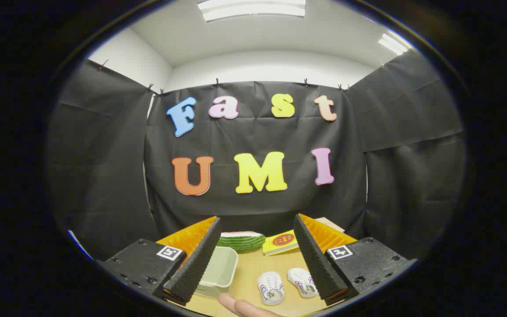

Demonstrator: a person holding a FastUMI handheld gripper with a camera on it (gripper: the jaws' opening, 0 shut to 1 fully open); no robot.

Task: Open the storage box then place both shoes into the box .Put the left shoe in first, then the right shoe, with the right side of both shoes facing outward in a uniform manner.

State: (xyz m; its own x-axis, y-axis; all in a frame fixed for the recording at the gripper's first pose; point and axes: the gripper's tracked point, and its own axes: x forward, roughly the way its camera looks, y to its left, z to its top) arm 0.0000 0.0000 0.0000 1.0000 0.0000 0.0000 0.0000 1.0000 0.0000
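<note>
The tool [253,259] has two wedge-shaped fingers [196,259], each tapering toward its far tip and faced on the inner side with a ribbed, saw-toothed pad. They stand well apart, nothing pressed between them. Each finger's outer side shows a ridged, stepped surface. Behind each finger sits a blocky black mount [141,264] with a matte, slightly speckled finish — round screw heads dot its near edges. On top of each mount lies a small white square marker [169,252] printed with a black pattern, one left, one right. A bare fingertip of the person's hand [242,307] shows at the near edge, between the fingers — no sleeve is visible.
</note>
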